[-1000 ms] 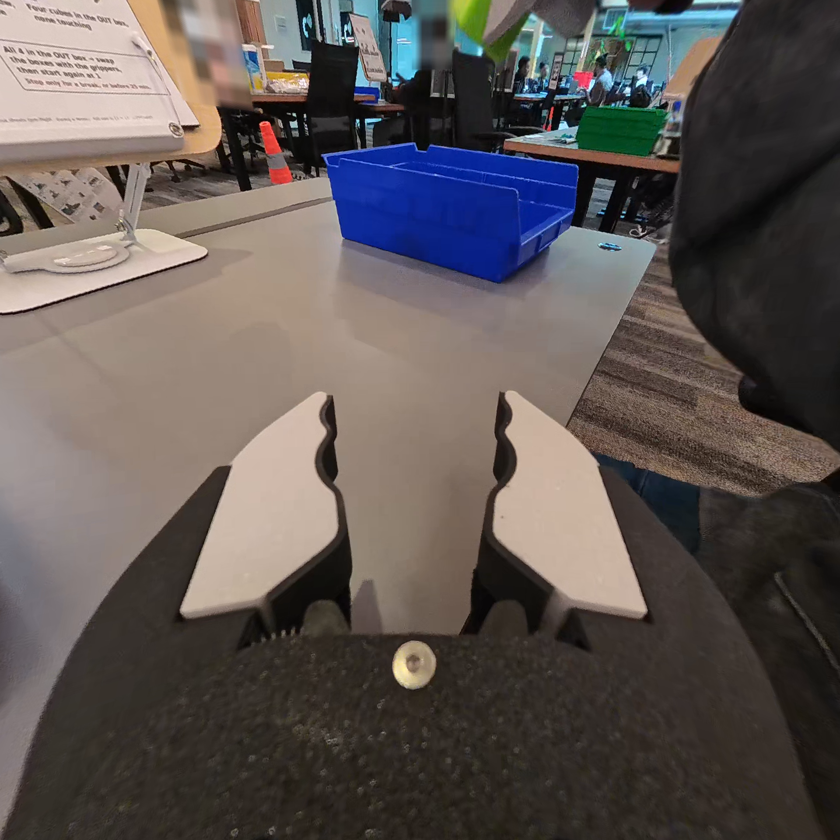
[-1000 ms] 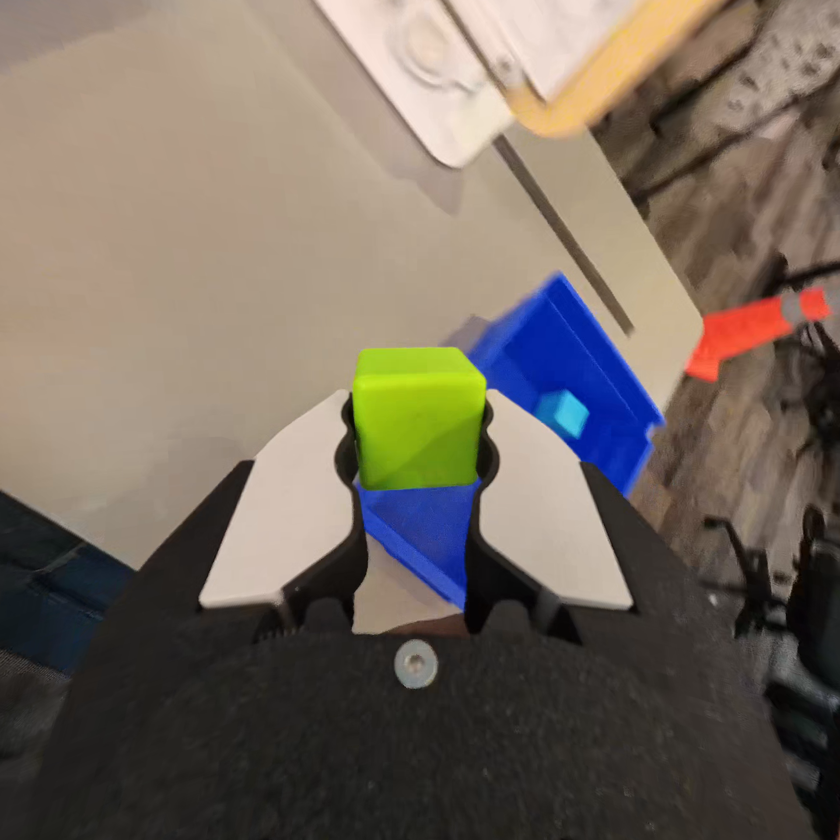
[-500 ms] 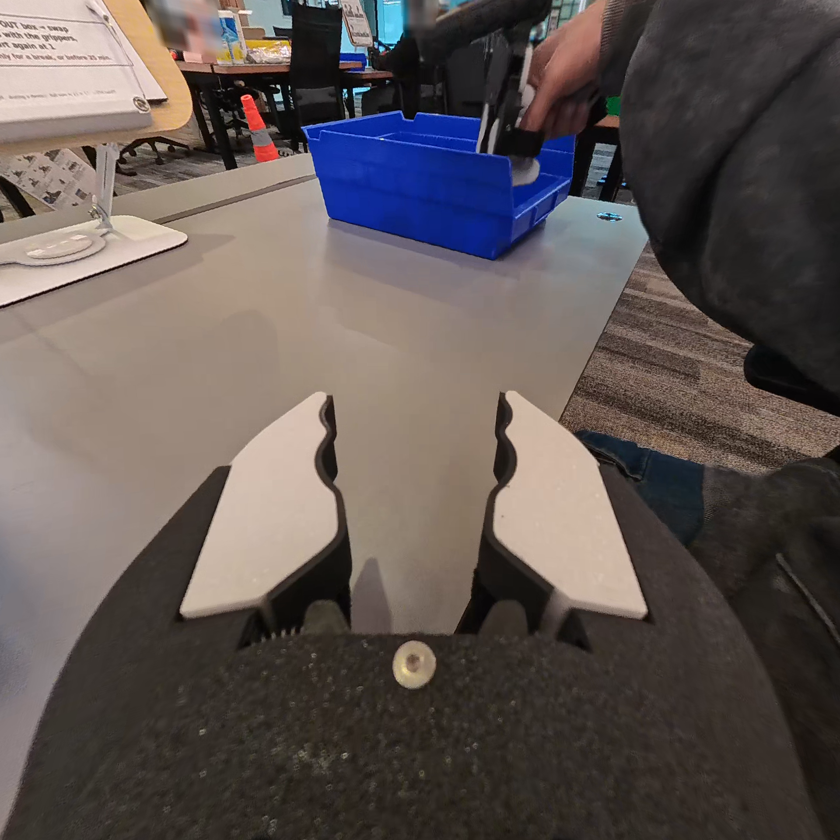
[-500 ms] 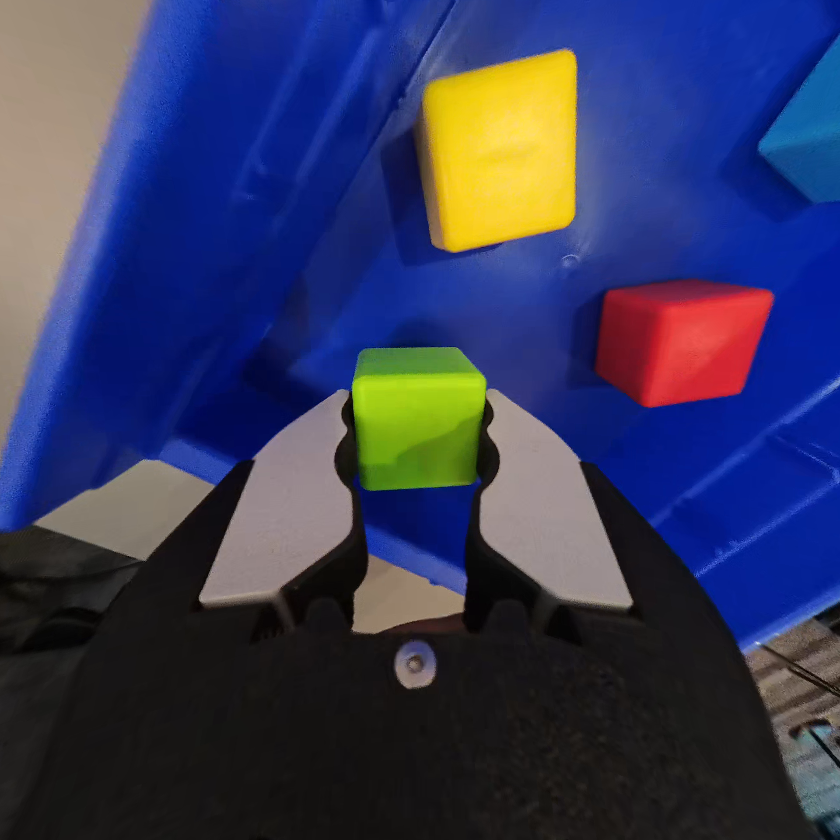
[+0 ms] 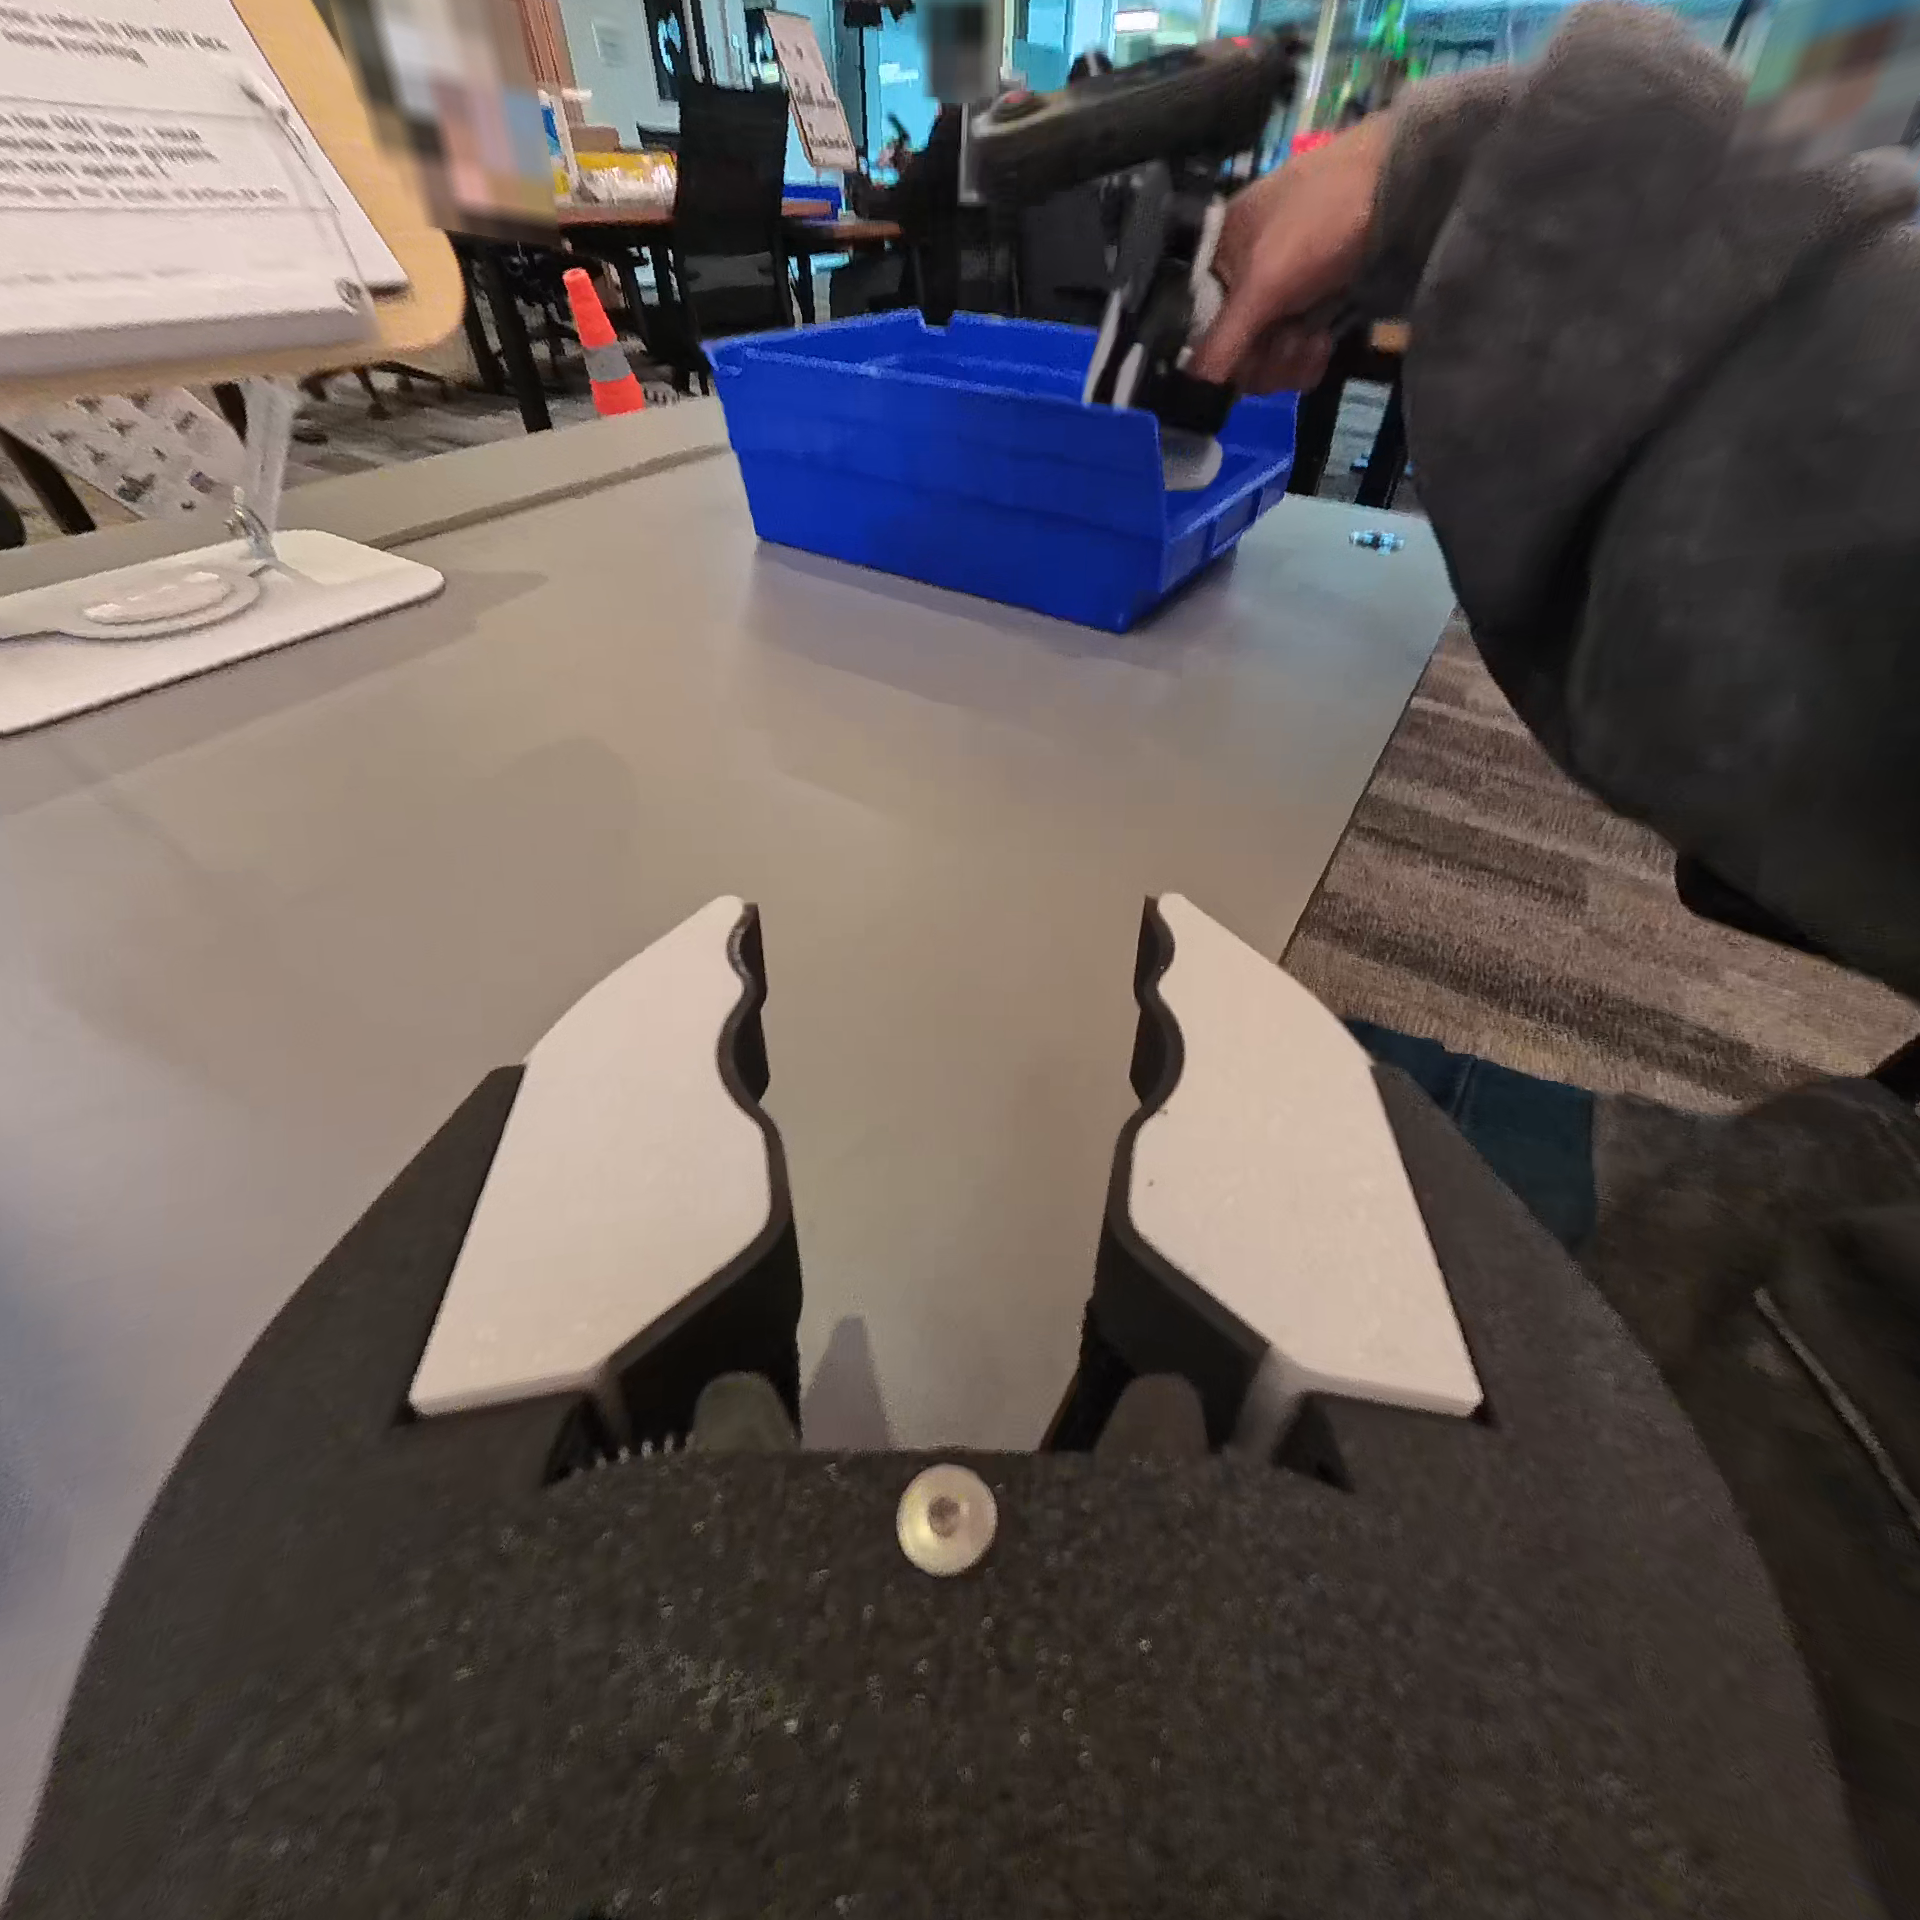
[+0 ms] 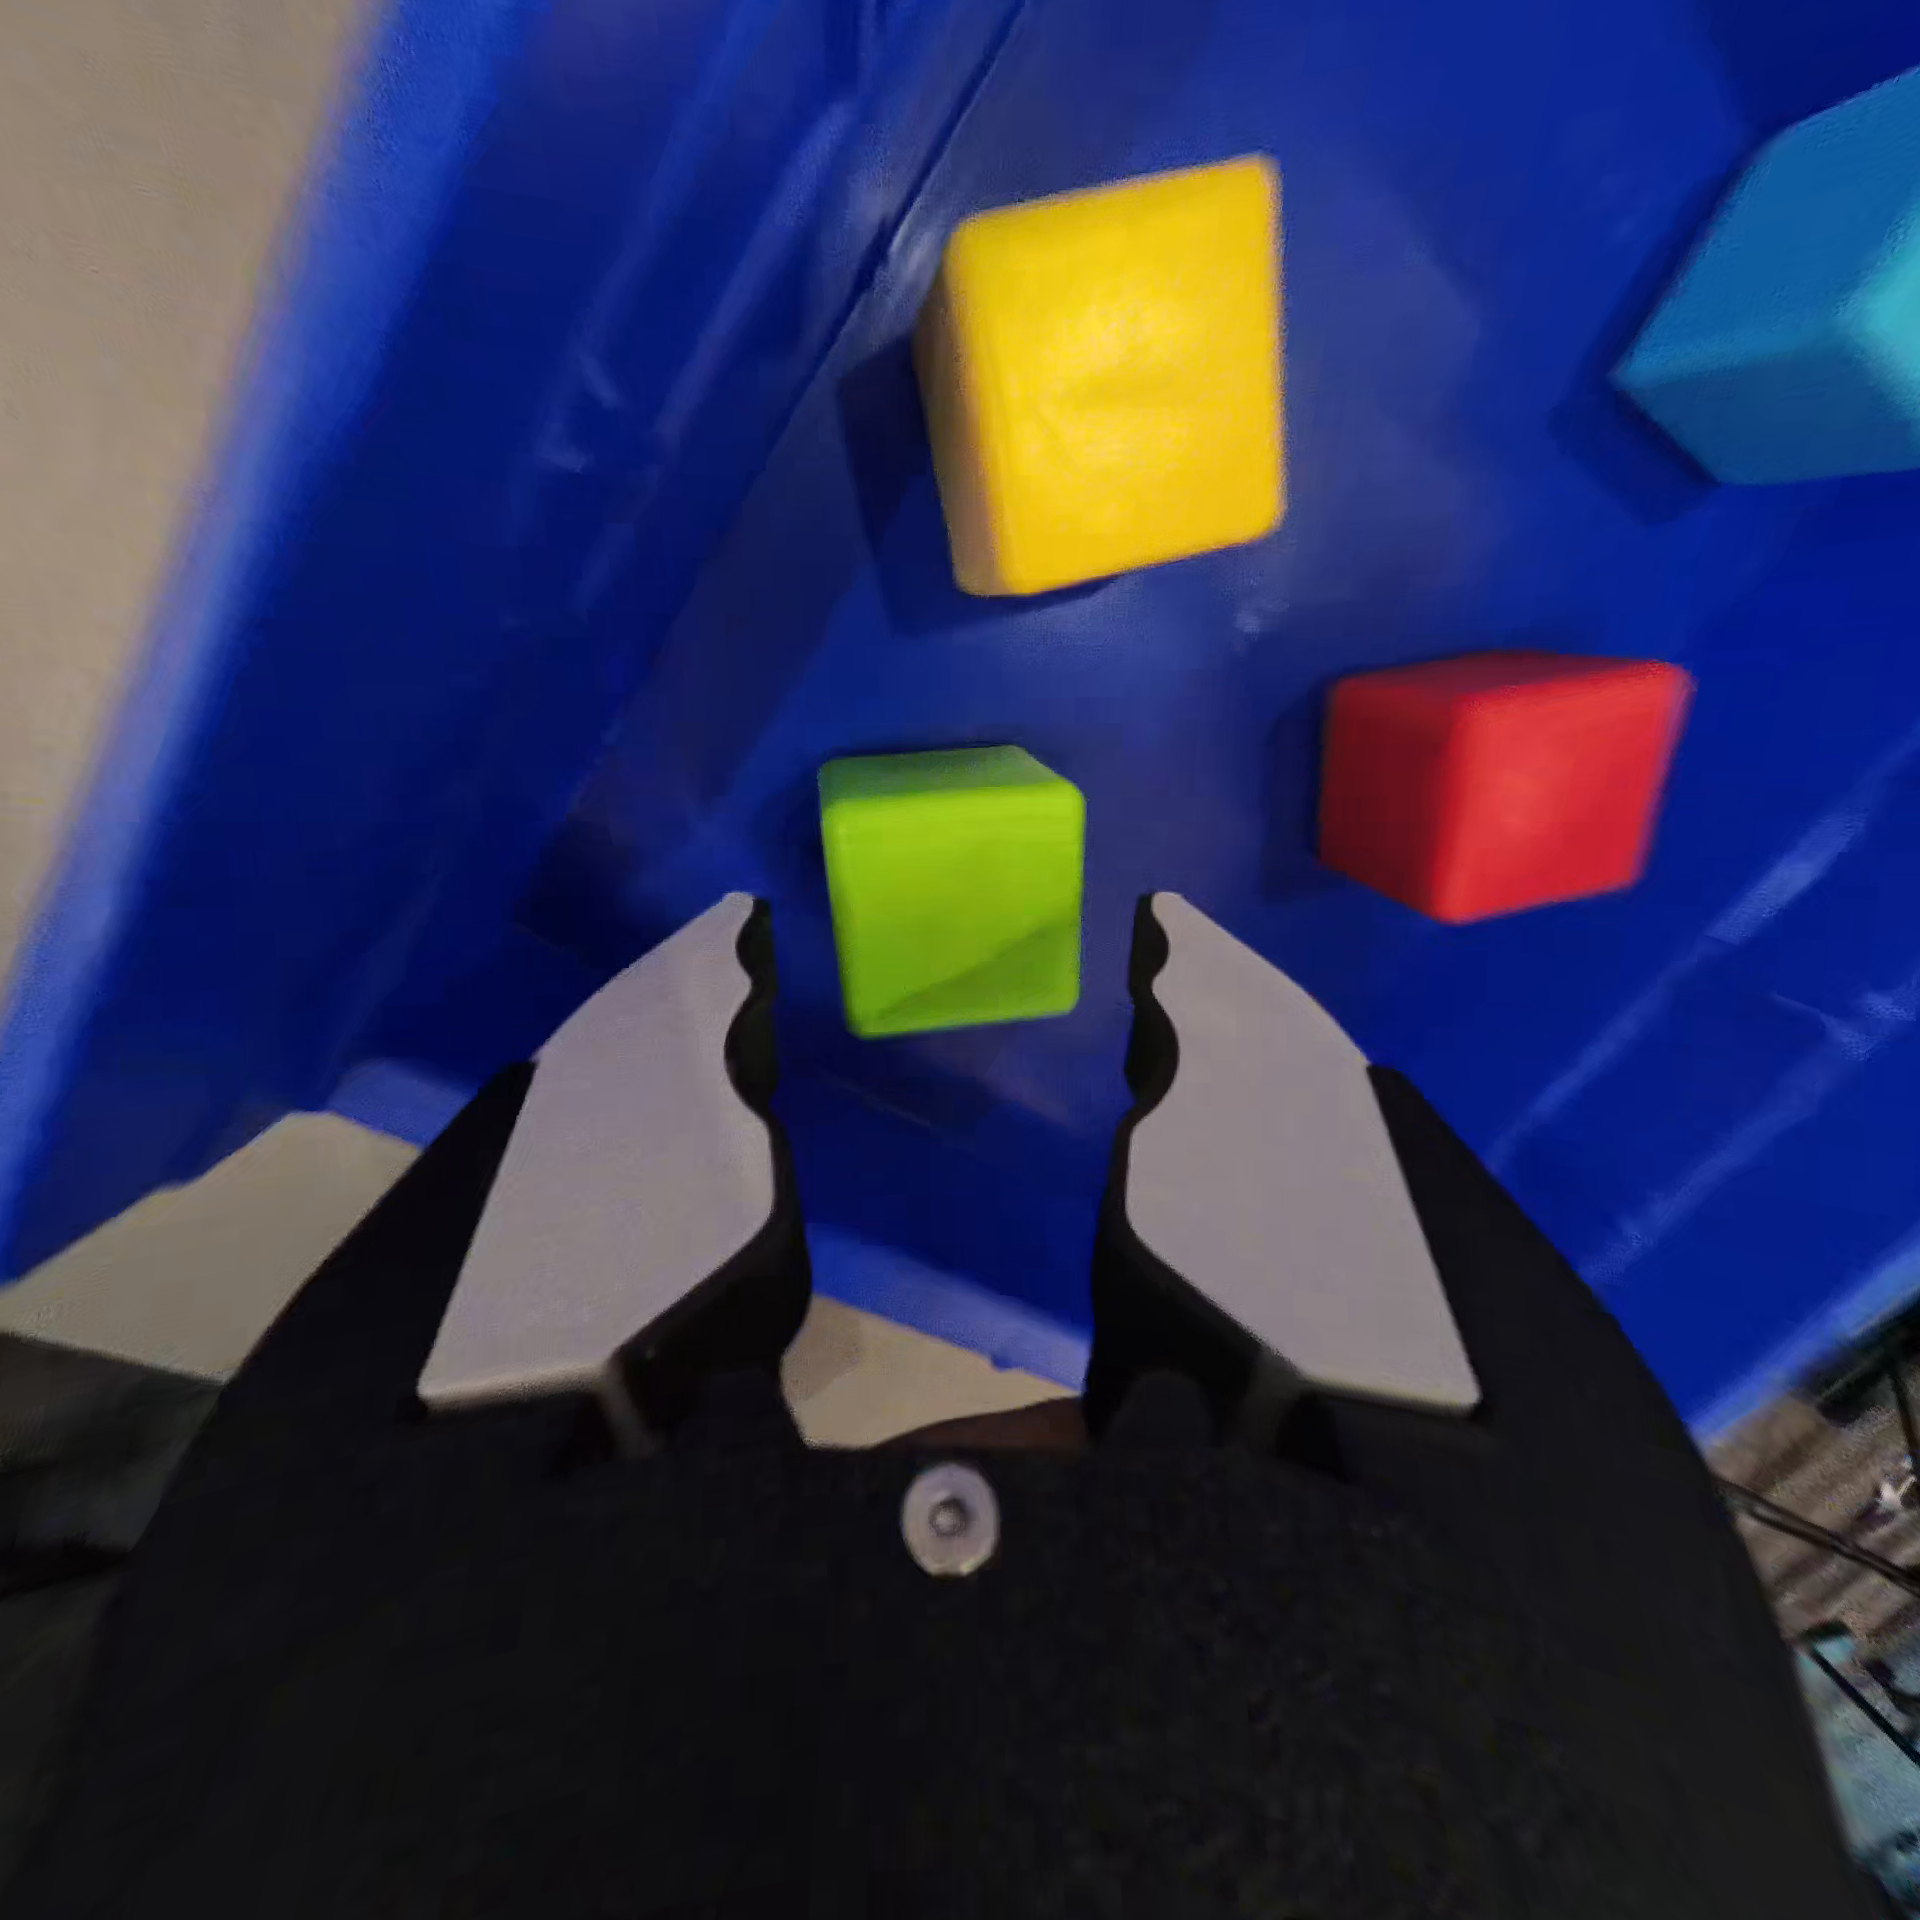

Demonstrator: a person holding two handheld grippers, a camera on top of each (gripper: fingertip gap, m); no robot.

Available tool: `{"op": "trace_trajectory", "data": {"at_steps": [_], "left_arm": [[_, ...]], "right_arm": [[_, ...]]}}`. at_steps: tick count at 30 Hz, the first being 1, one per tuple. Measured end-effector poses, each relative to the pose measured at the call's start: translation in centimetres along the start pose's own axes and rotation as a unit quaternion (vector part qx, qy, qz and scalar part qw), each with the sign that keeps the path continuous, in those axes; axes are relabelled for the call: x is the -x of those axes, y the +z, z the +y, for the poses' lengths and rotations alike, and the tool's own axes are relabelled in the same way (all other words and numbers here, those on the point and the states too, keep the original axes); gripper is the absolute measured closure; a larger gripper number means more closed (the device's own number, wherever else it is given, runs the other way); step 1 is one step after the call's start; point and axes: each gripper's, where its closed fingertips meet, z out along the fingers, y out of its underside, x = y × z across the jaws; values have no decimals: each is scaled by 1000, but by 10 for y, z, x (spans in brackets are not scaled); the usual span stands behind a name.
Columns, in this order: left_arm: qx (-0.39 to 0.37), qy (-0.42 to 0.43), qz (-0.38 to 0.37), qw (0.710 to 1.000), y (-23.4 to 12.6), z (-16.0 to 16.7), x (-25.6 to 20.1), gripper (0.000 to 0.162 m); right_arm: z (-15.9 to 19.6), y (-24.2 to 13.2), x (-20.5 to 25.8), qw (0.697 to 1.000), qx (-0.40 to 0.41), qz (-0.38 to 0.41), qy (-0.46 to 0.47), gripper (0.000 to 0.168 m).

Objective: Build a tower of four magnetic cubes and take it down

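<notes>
— What does the room behind the grey tabletop point(image 5: 644, 748) look like?

— An open office. Wood-topped desks point(image 5: 665, 213) on dark legs stand at the back, a black office chair point(image 5: 732, 208) drawn up to one of them.

— And the floor?

— Carpet point(image 5: 1507, 914) in streaked grey and brown bands, seen past the table's right edge. An orange traffic cone point(image 5: 603, 348) with a pale band stands on it near the desks.

— Anything closer?

— A white sign stand point(image 5: 156, 608) at the left, its base flat on the table, carrying a tilted printed sheet point(image 5: 156, 187). Bluish light comes from glazed panels far back.
</notes>
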Motion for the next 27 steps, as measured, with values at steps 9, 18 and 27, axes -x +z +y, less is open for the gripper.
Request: {"op": "trace_trajectory", "data": {"at_steps": [9, 18, 27], "left_arm": [[-128, 17, -95, 987, -32, -41, 31, 85], [-78, -36, -90, 992, -25, -22, 39, 90], [-35, 14, -114, 993, -15, -11, 35, 83]], "right_arm": [[-41, -154, 173, 755, -615, -169, 155, 129], [-38, -93, 273, 814, -571, -87, 68, 117], [-30, -95, 259, 818, -571, -34, 62, 120]]}}
